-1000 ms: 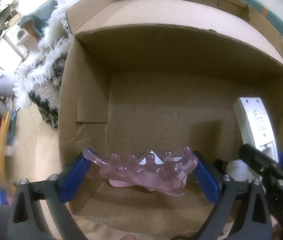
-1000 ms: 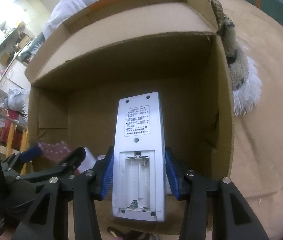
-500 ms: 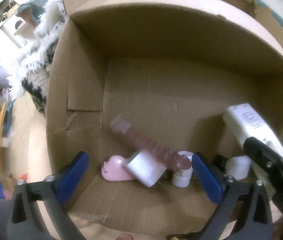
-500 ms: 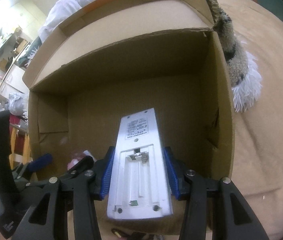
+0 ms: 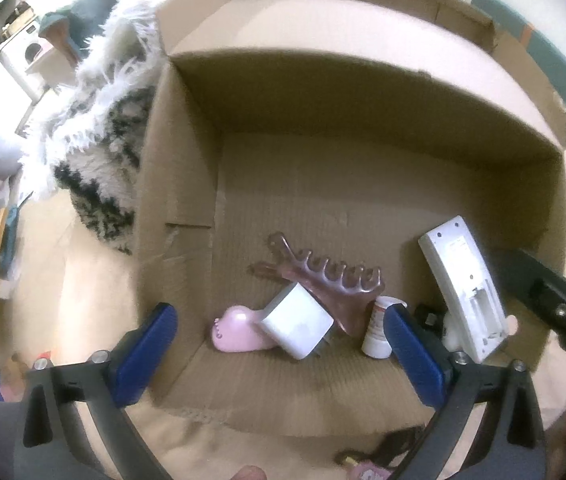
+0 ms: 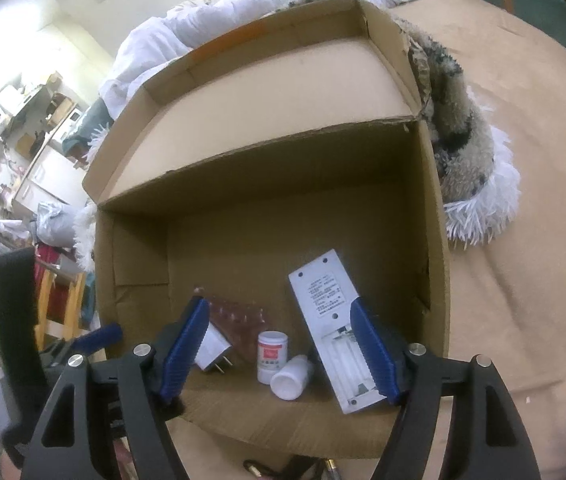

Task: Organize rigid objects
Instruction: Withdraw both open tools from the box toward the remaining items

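An open cardboard box (image 5: pixel 179 216) (image 6: pixel 435 264) sits under both grippers. My left gripper (image 5: pixel 279 356) is open and holds nothing. Below it a translucent pink comb (image 5: pixel 323 284) lies across a white charger plug (image 5: pixel 297 324), beside a pink object (image 5: pixel 235 330) and a small white bottle (image 5: pixel 379 332). My right gripper (image 6: pixel 279 354) has its jaws opening, and no pad presses on anything. The white remote (image 6: pixel 325 300) (image 5: pixel 463 280), its battery bay bare, lies loose on the box floor near the right wall. One bottle (image 6: pixel 271 352) stands and another (image 6: pixel 291 376) lies beside it.
A shaggy white and black throw (image 5: pixel 95 128) (image 6: pixel 467 160) rests against the box on a tan bed cover (image 6: pixel 523 280). White bedding (image 6: pixel 211 36) is piled behind. Small loose items (image 5: pixel 363 468) lie before the box's front edge. Furniture stands far left.
The pink comb left my left gripper and fell onto the charger in the box. My right jaws spread apart and the remote slid down onto the box floor.
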{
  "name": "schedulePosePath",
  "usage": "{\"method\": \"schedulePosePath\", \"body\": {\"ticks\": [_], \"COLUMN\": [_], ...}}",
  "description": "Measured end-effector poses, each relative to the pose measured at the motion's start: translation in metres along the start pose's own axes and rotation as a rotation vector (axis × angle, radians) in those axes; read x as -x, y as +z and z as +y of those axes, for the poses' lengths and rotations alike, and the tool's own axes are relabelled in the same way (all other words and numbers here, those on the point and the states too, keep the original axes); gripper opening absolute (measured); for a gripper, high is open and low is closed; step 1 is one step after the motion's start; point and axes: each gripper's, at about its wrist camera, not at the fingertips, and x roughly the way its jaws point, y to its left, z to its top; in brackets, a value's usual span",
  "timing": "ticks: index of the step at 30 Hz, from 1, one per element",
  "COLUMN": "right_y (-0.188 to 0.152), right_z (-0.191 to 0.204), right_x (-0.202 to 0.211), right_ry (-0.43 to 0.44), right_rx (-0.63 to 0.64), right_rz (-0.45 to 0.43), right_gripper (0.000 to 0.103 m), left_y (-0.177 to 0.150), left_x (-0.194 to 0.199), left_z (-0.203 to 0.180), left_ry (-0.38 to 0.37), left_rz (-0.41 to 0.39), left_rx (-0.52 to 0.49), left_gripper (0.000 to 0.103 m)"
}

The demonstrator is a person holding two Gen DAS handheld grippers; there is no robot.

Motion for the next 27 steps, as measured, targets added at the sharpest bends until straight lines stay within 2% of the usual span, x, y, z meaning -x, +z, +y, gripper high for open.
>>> {"method": "schedulePosePath", "body": {"ticks": [4,9,16,27], "right_y": [-0.004,-0.014,-0.036,-0.077], "right_z": [0.0,0.002,0.015,0.005], "right_x": [0.007,0.022,0.049,0.062], "right_ry": [-0.01,0.008,-0.047,-0.069], "right_rx": [0.002,-0.006,0.09,0.043], "right_rz": [-0.02,-0.042,-0.091,-0.063], "right_gripper": [0.078,0.078,0.078,0.078], "left_y": [-0.005,-0.01,-0.024,-0.058], "left_x": [0.013,0.036,0.061,0.076], "left_z": [0.005,0.003,0.007,0.038], "left_ry": [-0.037,-0.042,-0.084,-0.118], "left_rz": [-0.013,-0.074,-0.103,-0.113], "left_rx": [-0.009,-0.062,-0.083,-0.074], "left_gripper": [0.103,0.103,0.103,0.103]}}
